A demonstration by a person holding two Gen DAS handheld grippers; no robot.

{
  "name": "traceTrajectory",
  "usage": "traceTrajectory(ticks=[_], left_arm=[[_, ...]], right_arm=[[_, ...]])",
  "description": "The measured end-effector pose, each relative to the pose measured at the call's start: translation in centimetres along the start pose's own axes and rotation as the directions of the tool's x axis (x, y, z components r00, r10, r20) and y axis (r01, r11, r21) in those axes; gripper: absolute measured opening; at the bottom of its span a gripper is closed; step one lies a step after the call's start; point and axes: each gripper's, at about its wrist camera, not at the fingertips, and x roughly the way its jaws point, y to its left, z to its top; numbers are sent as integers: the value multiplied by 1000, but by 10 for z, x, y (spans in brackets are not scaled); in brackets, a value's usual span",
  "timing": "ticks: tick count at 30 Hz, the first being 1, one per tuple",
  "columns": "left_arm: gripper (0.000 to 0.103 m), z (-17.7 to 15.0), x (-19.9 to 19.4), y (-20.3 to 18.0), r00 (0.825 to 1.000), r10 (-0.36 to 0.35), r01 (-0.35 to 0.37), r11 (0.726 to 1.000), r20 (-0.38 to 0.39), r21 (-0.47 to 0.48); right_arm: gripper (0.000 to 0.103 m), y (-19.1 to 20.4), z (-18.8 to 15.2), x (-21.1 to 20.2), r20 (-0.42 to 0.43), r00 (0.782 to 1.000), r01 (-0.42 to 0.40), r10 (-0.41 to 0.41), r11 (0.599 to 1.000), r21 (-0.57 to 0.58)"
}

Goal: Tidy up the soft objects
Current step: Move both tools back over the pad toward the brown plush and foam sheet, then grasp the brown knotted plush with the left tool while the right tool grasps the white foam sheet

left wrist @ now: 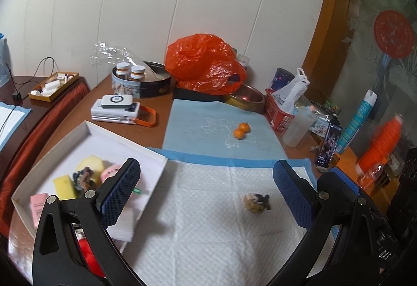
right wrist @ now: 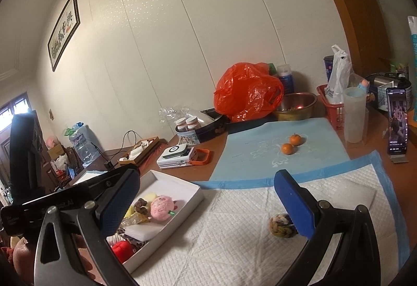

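While you are hovering both grippers over the quilted white pad, nothing is being carried.

Left gripper: you are holding it spread wide with nothing between the blue pads, its near-left finger hanging over the white box.

Right gripper: you are keeping it just as wide and bare; its right finger is crossing in front of the knotted rope ball, and whether it is touching I cannot tell.

Knotted rope ball: it is sitting alone on the pad, right of centre and well apart from the box, so it is looking like the next piece to collect.

White box: it is lying at the left edge of the pad and is already holding soft things, among them a pink plush, a yellow sponge and a red plush, which is likely why you are working on that side.

Flat white foam sheet: it is resting on the far right of the pad, also outside the box.

Two small oranges: they are sitting farther back on the blue mat, probably not part of the sorting.

Next move, as a guess: you are needing to centre the open fingers around the ball before squeezing.
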Motion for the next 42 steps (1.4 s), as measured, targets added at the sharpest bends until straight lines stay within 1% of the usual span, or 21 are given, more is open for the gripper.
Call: traceTrajectory(ticks=[5,8,10,12,14,17,19,23,26,27,30,33,34,35,36,37,38,39,40,41,42], left_arm=[[103,-8,29,-20,998,-44,46,998,-49,38],[103,-18,50,-32,994,-60,67,995,-91,73],[103,-28,68,-40,989,-62,78,991,-135,111],[103,-38,87,-48,980,-71,98,986,-188,138],[103,-50,106,-57,965,-87,128,980,-246,155],[103,-68,138,-74,944,-98,164,968,-314,189],[103,-77,155,-83,938,-89,168,963,-335,213],[103,-90,185,-100,922,-85,185,953,-377,240],[103,-97,199,-110,925,-59,175,943,-376,282],[103,-97,205,-112,923,-43,164,943,-382,289],[103,-98,218,-109,918,-22,139,953,-396,269],[103,-98,226,-107,915,-18,130,959,-404,252],[100,-99,228,-107,914,-16,130,959,-406,253],[94,-100,229,-107,914,-14,130,957,-406,259],[72,-101,230,-108,915,-15,132,955,-402,265],[58,-102,229,-108,921,-2,121,952,-389,282],[53,-102,228,-108,924,2,120,948,-383,295],[49,-102,227,-107,922,-14,137,947,-387,292],[43,-102,225,-104,919,-29,150,948,-392,281],[42,-101,224,-103,920,-35,152,949,-390,275],[39,-101,221,-102,922,-41,154,950,-384,270]], right_arm=[[103,-34,4,-9,9,1000,29,-29,999,36],[103,-79,9,-17,21,994,106,-109,988,114],[103,-114,9,-21,18,982,180,-186,970,163],[103,-147,4,-22,-6,965,257,-262,945,202],[103,-173,-5,-18,-44,950,310,-309,921,236],[103,-205,-22,-5,-135,925,380,-356,884,271],[103,-219,-33,8,-199,902,424,-383,870,252],[103,-222,-44,37,-269,873,455,-406,878,152],[103,-223,-49,56,-292,857,462,-424,884,73],[103,-223,-51,63,-300,848,469,-437,882,40],[103,-224,-53,77,-312,839,462,-446,886,-25],[103,-218,-54,94,-353,833,420,-425,903,-94],[103,-215,-54,98,-361,829,416,-427,902,-113],[103,-212,-54,103,-372,825,404,-425,905,-137],[103,-210,-55,108,-386,823,387,-416,909,-155],[103,-209,-57,111,-402,822,369,-404,915,-164],[102,-208,-57,113,-416,822,352,-389,921,-165],[99,-208,-58,113,-425,824,338,-374,927,-161],[84,-208,-58,111,-429,830,325,-358,934,-151],[73,-207,-59,109,-432,829,321,-355,935,-152],[73,-206,-59,107,-429,823,329,-372,928,-175]])
